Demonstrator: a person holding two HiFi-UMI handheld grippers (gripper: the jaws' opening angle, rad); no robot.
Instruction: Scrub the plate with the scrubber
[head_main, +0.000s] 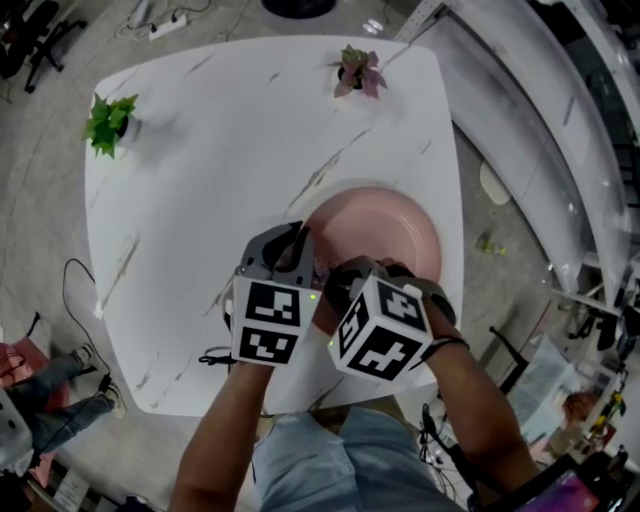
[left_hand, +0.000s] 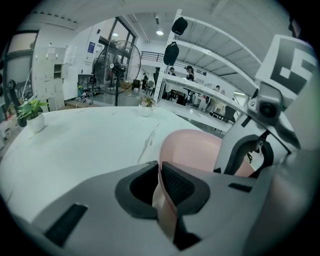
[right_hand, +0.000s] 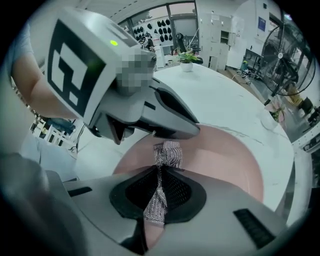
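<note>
A pink plate (head_main: 385, 222) lies near the right edge of the white marble table (head_main: 200, 200). My left gripper (head_main: 303, 250) is at the plate's near-left rim. In the left gripper view, its jaws are shut on that rim, with the left gripper (left_hand: 160, 186) clamped on the pink plate (left_hand: 192, 145). My right gripper (head_main: 340, 282) is close beside it over the plate's near side. It is shut on a silver mesh scrubber (right_hand: 167, 156), whose free end hangs over the plate (right_hand: 230, 157) just under the left gripper's body (right_hand: 160, 117).
A green potted plant (head_main: 108, 122) stands at the table's far left and a pink-leaved one (head_main: 357, 72) at the far edge. The plate's right rim is near the table edge. Cables and a power strip (head_main: 165, 24) lie on the floor.
</note>
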